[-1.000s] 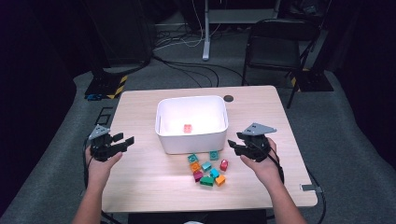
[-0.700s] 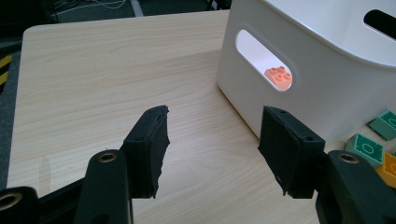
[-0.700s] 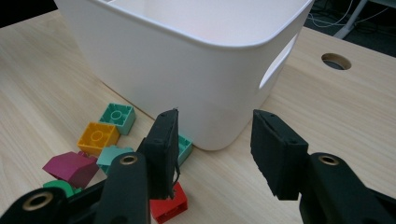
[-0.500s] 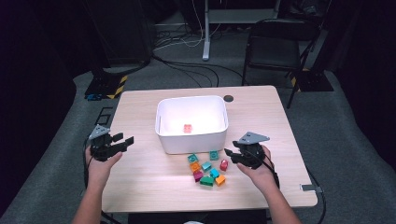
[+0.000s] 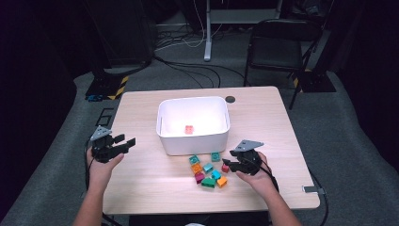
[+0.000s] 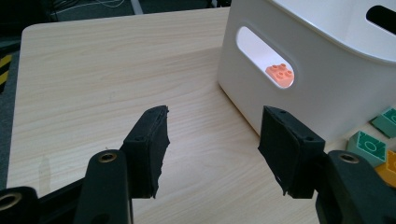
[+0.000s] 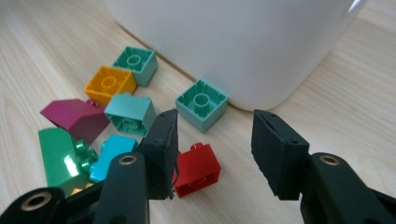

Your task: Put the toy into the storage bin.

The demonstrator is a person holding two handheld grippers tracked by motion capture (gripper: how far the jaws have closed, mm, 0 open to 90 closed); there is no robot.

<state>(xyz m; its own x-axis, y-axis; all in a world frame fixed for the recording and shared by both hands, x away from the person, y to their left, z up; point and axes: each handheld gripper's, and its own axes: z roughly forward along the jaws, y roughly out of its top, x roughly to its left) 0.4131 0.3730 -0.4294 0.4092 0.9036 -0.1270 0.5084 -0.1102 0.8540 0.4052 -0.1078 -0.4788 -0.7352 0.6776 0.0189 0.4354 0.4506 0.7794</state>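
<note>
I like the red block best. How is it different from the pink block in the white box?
The red block lies on the table outside the white box, right by the right gripper; the pink block sits alone inside the box. The red block is dark red and tipped on its side; the pink block is pale with its studs facing up. Both are small studded toy bricks.

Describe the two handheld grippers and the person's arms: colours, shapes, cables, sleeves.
Both the left gripper and the right gripper are matt black, each topped by a grey three-cornered plate. Their jaws are thick black blocks with rough-edged pads, mounted on glossy black arms with brass-coloured rivets, as the gripper views show. A black cable trails from each towards the person. The forearms are bare, with no sleeves in sight.
</note>
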